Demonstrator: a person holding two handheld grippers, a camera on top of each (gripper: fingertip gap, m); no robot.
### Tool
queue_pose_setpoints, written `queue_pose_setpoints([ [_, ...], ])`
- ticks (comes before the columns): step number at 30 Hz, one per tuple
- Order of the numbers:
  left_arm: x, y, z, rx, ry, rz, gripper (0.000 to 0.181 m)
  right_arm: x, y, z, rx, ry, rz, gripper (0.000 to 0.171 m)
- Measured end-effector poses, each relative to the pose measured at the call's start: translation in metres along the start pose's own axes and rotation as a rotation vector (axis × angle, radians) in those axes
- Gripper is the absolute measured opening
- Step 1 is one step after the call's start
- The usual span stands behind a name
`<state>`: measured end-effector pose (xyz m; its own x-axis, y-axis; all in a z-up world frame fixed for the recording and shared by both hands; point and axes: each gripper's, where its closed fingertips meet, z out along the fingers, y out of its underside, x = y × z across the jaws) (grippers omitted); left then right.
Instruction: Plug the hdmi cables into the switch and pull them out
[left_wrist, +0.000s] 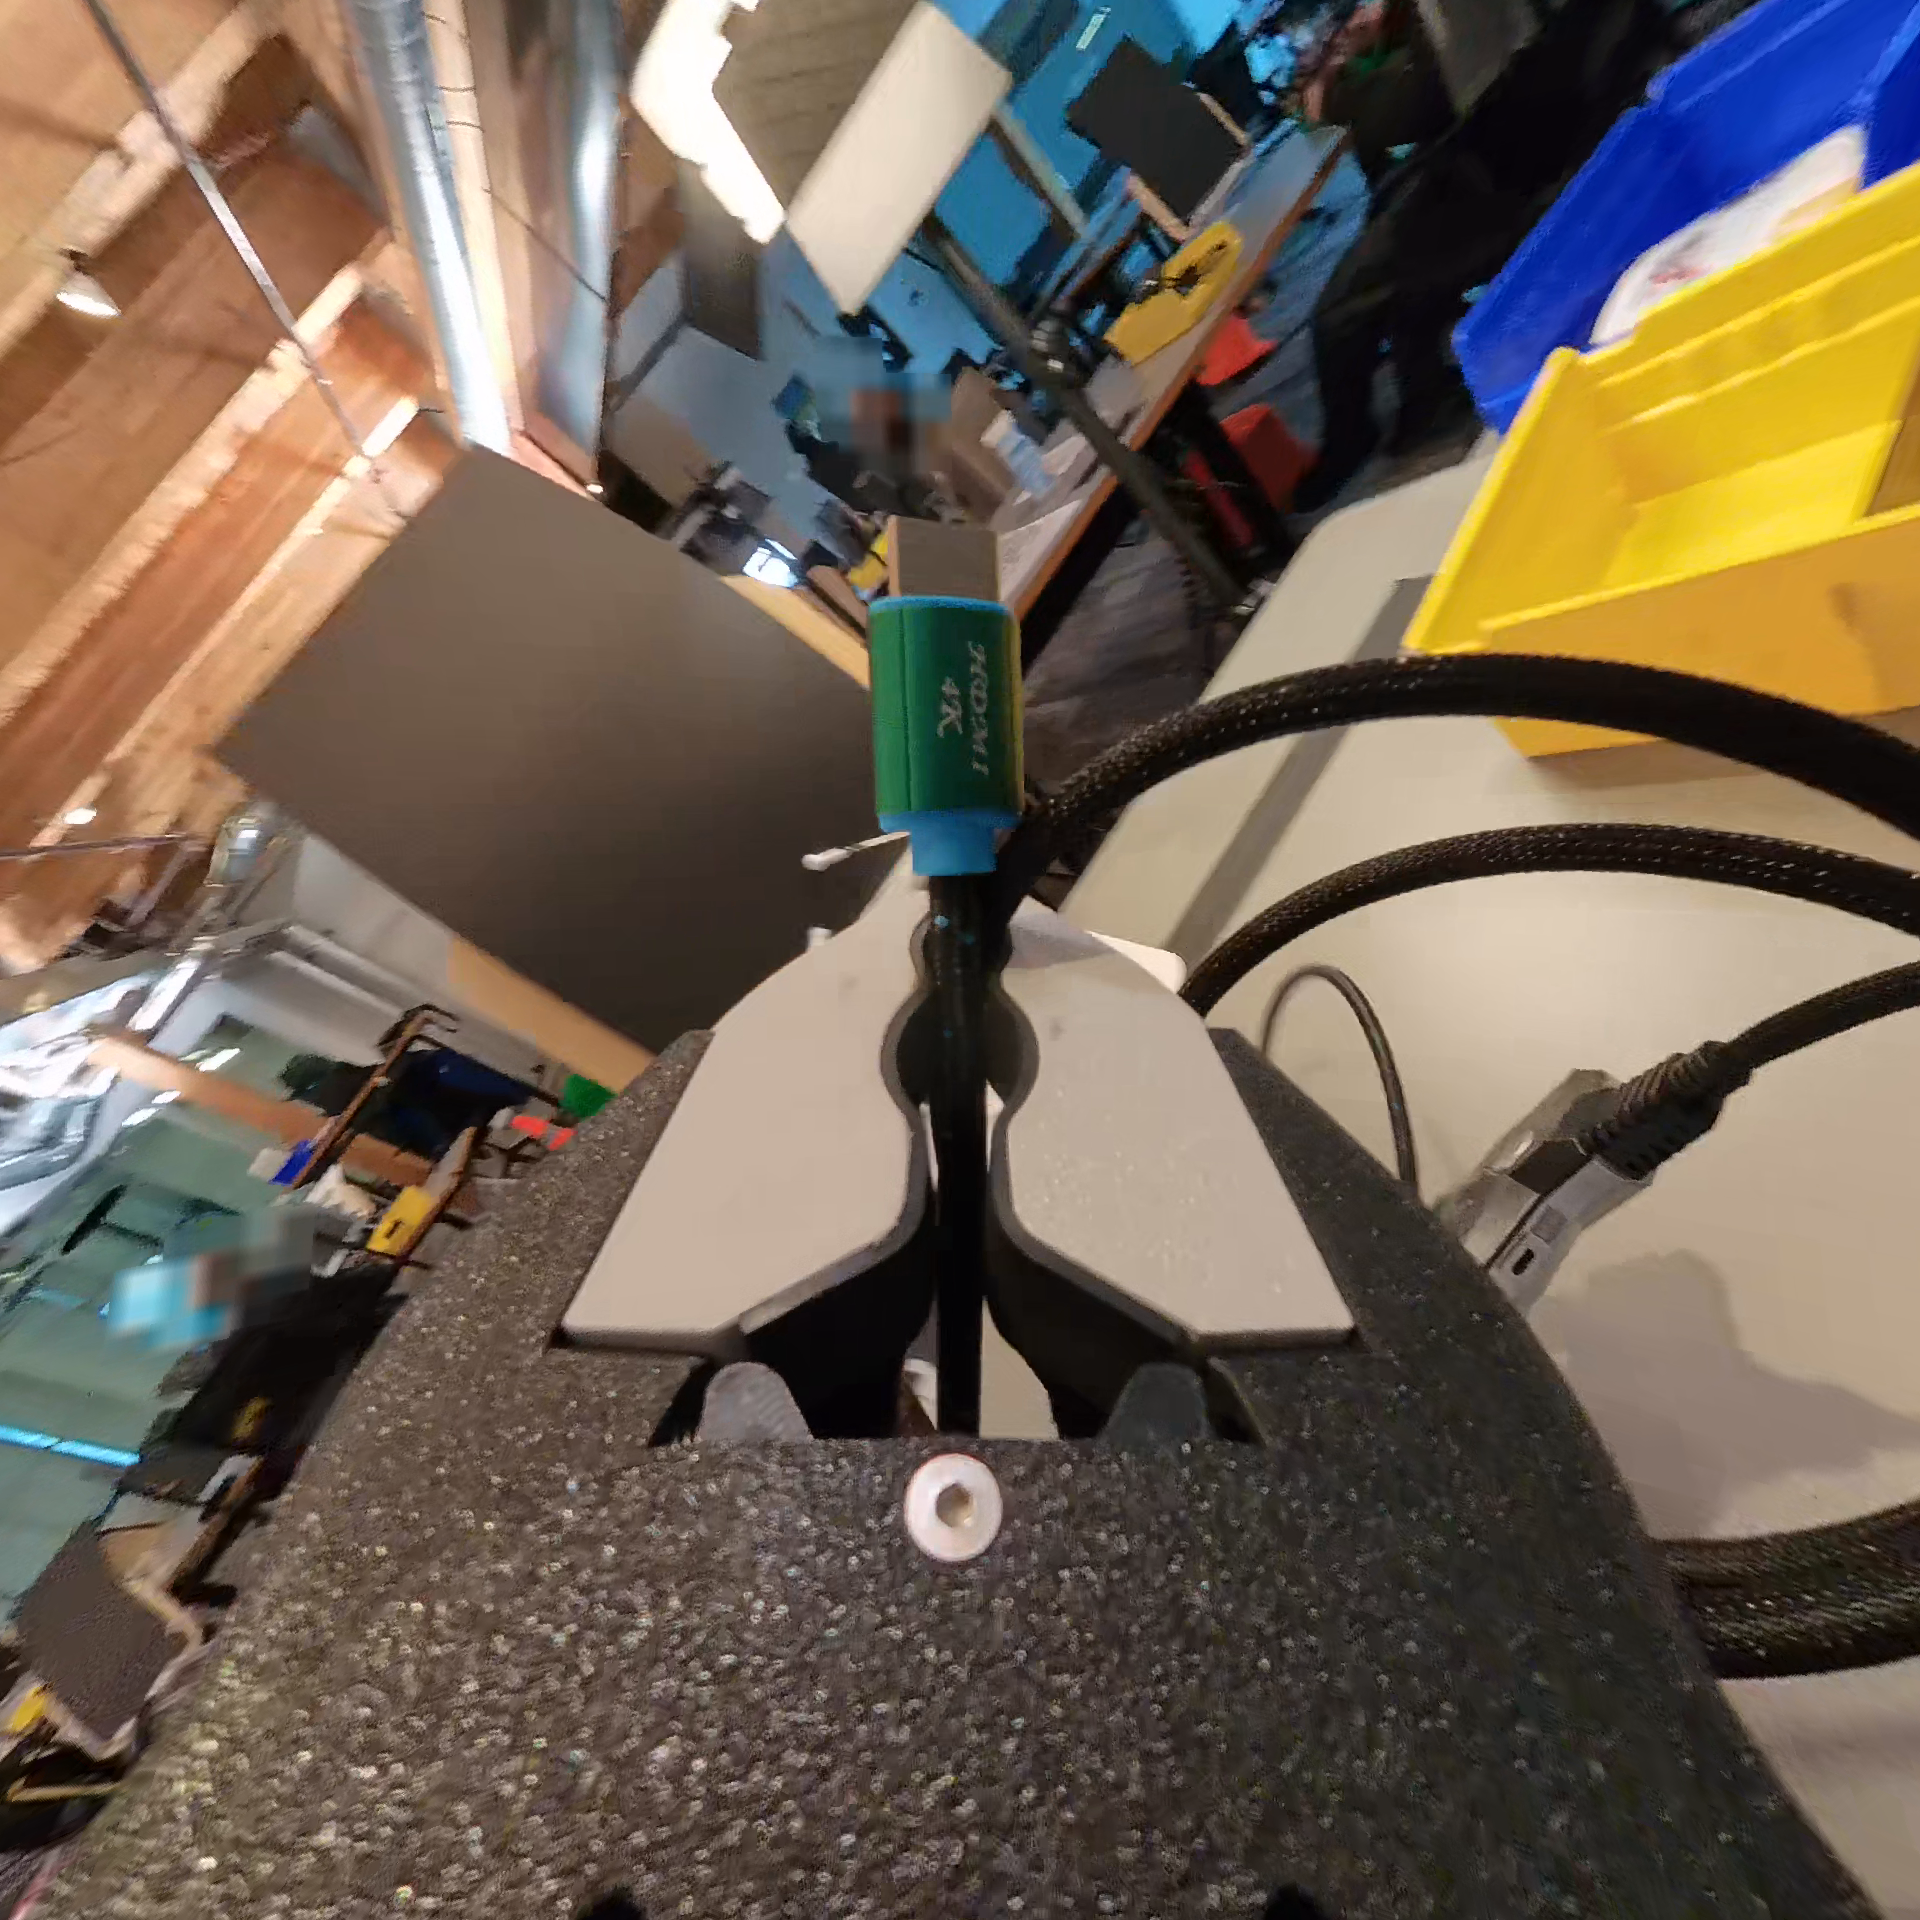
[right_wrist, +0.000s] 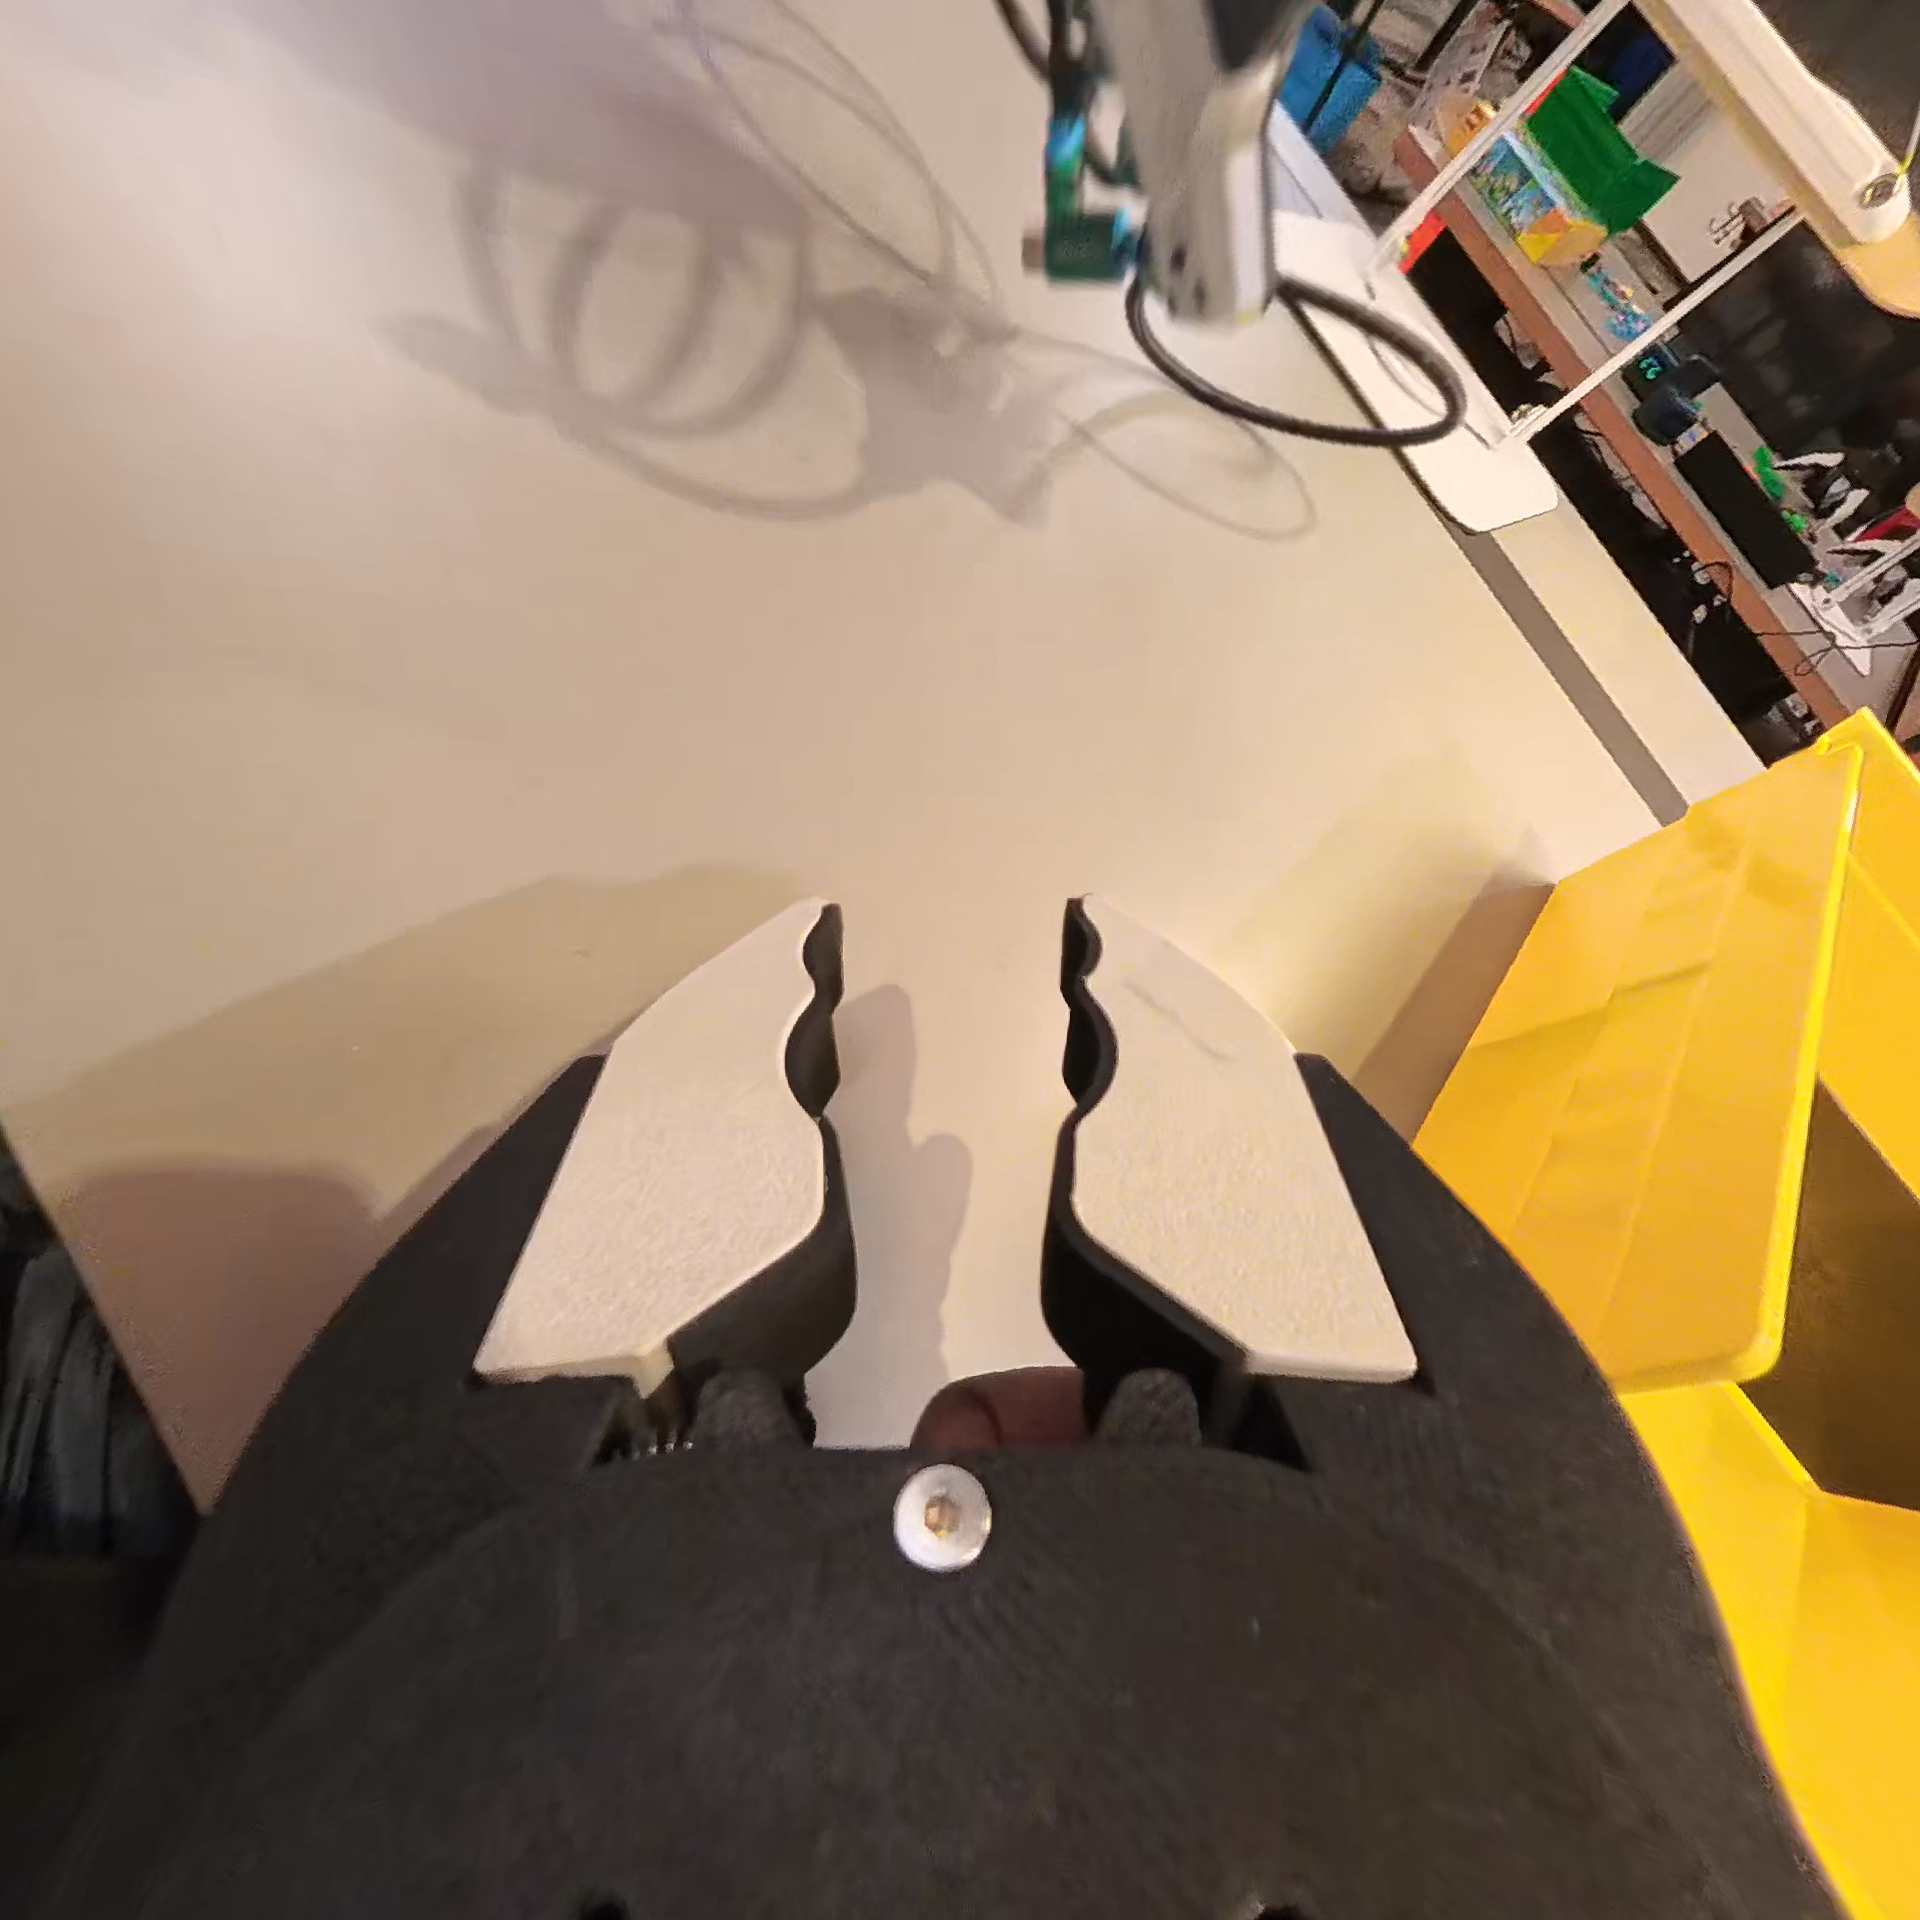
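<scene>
In the left wrist view my left gripper (left_wrist: 956, 940) is shut on a thin black cable just behind its green HDMI plug (left_wrist: 943, 727), which has blue ends and points away, up off the table. The grey switch box (left_wrist: 1538, 1195) lies low to the right with a black cable (left_wrist: 1652, 1112) plugged into it. In the right wrist view my right gripper (right_wrist: 951, 925) is open and empty above the white table (right_wrist: 623, 675). Far off there, a blurred green and blue plug (right_wrist: 1081, 234) shows beside a blurred grey object (right_wrist: 1216, 177).
Thick black braided cables (left_wrist: 1507, 696) arc over the table at the right. A yellow bin (left_wrist: 1704, 488) and a blue bin (left_wrist: 1683, 187) stand behind them. The yellow bin (right_wrist: 1662, 1091) is close on my right gripper's right. A white stand base (right_wrist: 1496, 488) and a black cable loop (right_wrist: 1299, 405) sit at the table's far edge. Across from one pair of fingers to the other is roughly 35 cm.
</scene>
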<state>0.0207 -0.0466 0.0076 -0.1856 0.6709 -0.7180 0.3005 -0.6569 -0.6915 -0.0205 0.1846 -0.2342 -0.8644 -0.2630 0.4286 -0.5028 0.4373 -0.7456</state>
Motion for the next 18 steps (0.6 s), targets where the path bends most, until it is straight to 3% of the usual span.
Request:
queue_pose_setpoints([
  [7,0.110,0.041,-0.002,-0.021,0.223,-0.104,0.004,0.009,-0.003,0.018,-0.011,-0.011,0.054,0.040],
  [13,0.174,0.087,-0.013,-0.131,0.388,-0.272,0.003,0.023,-0.013,0.041,-0.059,-0.005,0.161,0.037],
  [14,0.184,0.093,-0.017,-0.153,0.442,-0.323,0.006,0.026,-0.014,0.045,-0.068,-0.006,0.181,0.037],
  [18,0.201,0.098,-0.045,-0.198,0.621,-0.489,0.044,0.035,-0.017,0.054,-0.086,-0.024,0.258,0.038],
])
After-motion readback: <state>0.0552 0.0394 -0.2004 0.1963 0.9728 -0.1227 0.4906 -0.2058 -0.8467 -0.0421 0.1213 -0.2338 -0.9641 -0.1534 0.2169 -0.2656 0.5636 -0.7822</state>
